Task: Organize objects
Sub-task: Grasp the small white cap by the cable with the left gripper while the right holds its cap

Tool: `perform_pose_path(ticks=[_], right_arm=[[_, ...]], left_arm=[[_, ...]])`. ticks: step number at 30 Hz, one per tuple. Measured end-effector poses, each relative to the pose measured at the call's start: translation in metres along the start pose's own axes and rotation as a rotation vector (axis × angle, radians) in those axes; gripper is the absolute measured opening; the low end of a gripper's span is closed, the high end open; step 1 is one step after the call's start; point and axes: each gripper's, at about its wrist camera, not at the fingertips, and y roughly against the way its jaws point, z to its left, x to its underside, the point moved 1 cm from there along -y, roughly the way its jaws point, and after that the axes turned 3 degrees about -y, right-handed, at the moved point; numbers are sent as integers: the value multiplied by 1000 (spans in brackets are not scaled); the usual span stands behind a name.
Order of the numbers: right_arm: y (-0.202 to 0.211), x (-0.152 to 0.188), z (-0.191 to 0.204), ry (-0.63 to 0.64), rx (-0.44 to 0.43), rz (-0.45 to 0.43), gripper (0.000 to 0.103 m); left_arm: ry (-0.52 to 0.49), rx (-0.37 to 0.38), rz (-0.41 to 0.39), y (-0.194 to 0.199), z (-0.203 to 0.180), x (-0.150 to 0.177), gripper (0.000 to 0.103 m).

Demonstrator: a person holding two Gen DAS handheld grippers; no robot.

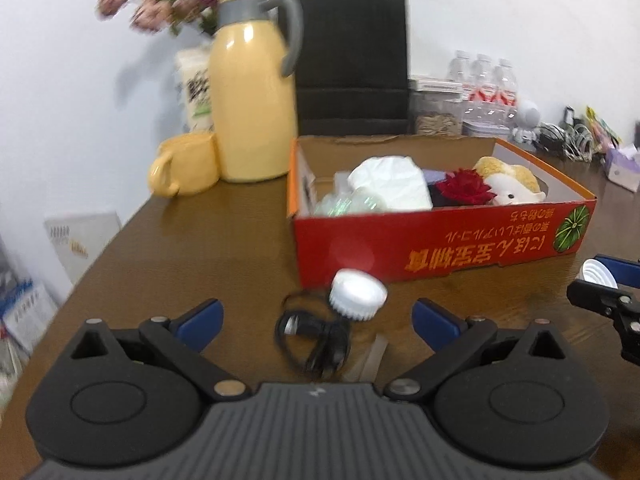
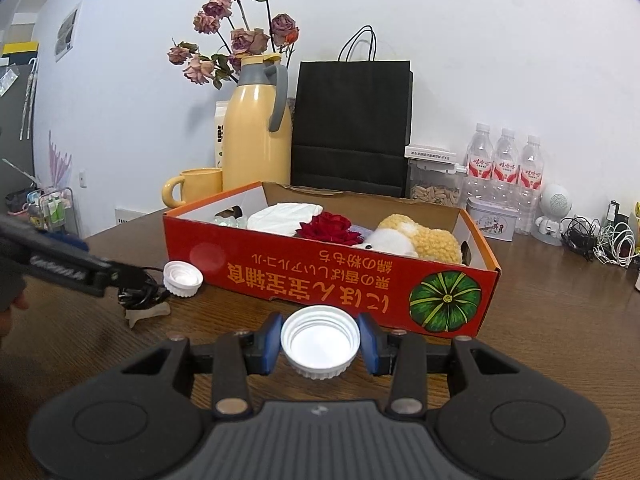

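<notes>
While the right tongs [image 2: 320,340] pinch a ribbed white plastic cap [image 2: 320,342], the left tongs [image 1: 318,320] gape.

Flowers [image 1: 160,4] blurred; cable tangle [image 2: 600,240] indistinct.

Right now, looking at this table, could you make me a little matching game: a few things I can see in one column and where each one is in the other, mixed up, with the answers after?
Things
1. white cap
2. second white cap
3. red rose
4. yellow mug

Places
A. inside the red box
B. beside the yellow thermos jug
C. pinched in the right gripper
D. on the table by a black cable, ahead of the open left gripper

Pairs: 1-C, 2-D, 3-A, 4-B
</notes>
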Motion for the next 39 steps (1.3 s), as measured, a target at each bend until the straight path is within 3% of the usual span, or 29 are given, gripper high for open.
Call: perform_pose_path(ticks=[6,12,16,20,24,28,30,34,39], right_arm=[[0,0,-2,-8,-5,0,39],[0,0,-4,-21,-16,4,39],[-1,0,-5,-26,-23,7,39],[-2,0,-5,-29,-27,9,39],[-2,0,-4,-30,-27,9,39],[-2,0,-5,-33,-26,11,39],[-2,0,-5,-33,-26,10,39],[-2,0,-6,-32,-27,10,39],[-2,0,-5,-32,-26,9,39]], left_arm=[[-105,6,-11,-21,-23,-9,87],[-76,7,-17,-31,-21,-6,65],[10,-8,-58,-27,-4,-8,37],[42,9,-3,-38,5,-7,14],[9,131,-3,-33,-5,-4,9],[-87,237,19,-27,-33,5,9],[-102,253,17,-23,-42,8,9],[-35,192,-48,-17,-32,2,9],[54,49,15,-43,-11,-5,9]])
